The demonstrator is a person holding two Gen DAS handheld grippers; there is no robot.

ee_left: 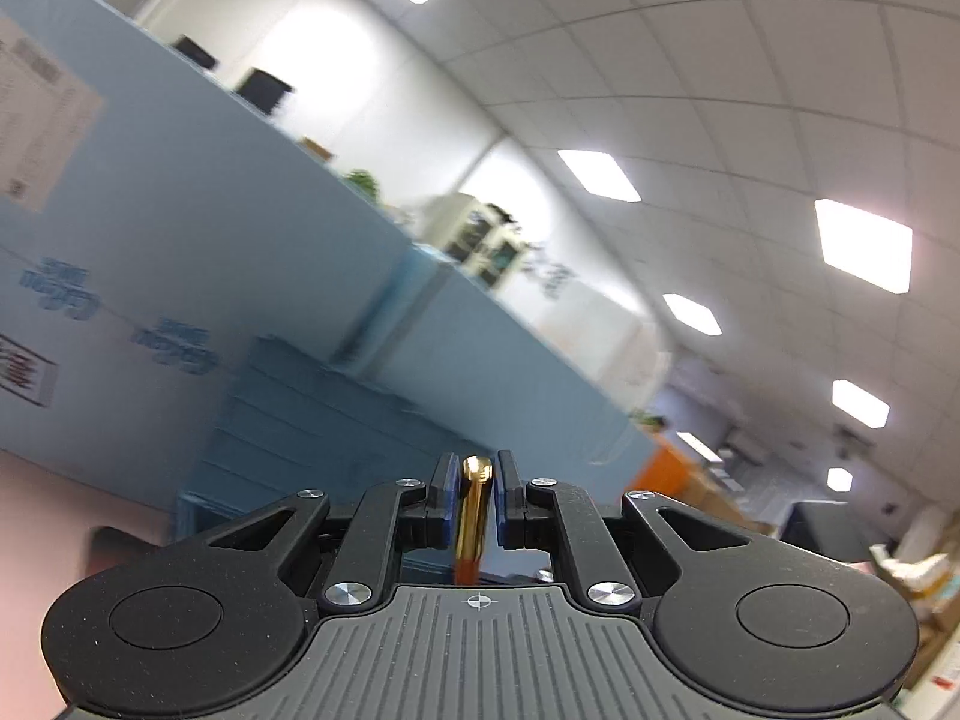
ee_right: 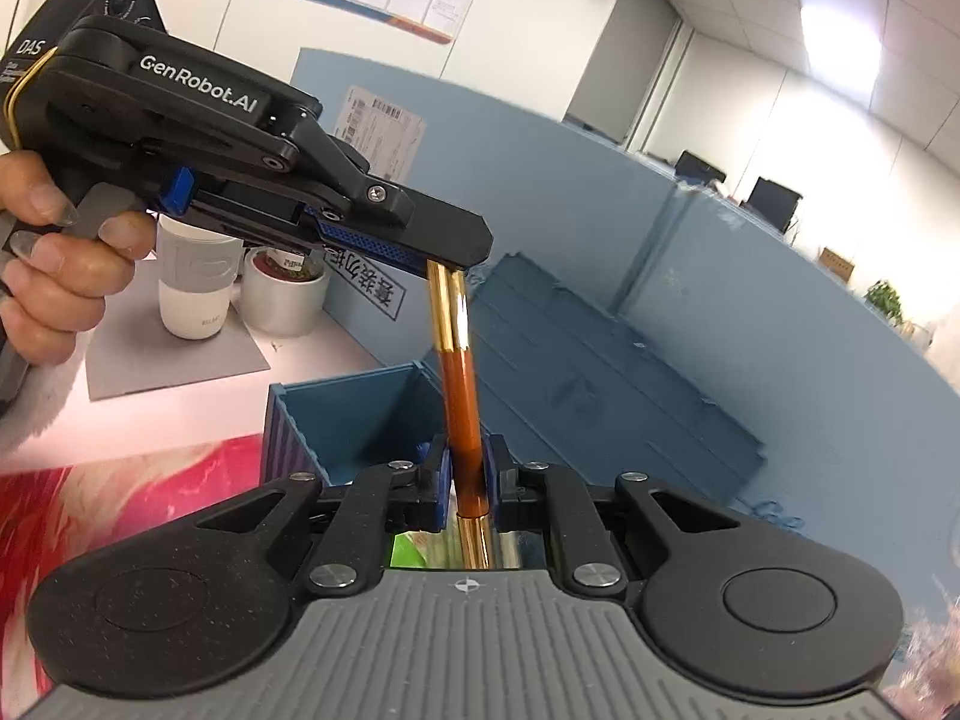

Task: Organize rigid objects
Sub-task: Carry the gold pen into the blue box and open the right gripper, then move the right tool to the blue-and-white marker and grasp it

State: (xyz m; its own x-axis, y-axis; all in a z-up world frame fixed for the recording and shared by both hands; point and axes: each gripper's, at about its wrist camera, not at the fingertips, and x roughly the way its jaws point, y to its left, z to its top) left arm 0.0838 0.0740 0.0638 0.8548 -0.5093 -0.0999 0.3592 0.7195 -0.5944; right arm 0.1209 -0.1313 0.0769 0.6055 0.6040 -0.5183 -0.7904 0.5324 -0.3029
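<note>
A slim pen with a gold cap and an amber-brown barrel (ee_right: 459, 396) is held by both grippers at once. My right gripper (ee_right: 467, 468) is shut on the brown barrel. My left gripper (ee_right: 447, 261), seen from the side in the right wrist view, is shut on the gold cap end. In the left wrist view the left gripper (ee_left: 477, 495) grips the gold cap (ee_left: 474, 510), which stands upright between the blue pads. An open blue box (ee_right: 360, 414) sits just behind the pen, its lid (ee_right: 600, 390) leaning back against the blue partition.
A white cup (ee_right: 195, 285) and a small white plant pot (ee_right: 282, 294) stand on a grey mat (ee_right: 174, 360) at the left. A red-and-pink patterned cloth (ee_right: 120, 480) covers the near table. A blue partition (ee_left: 180, 228) runs behind the box.
</note>
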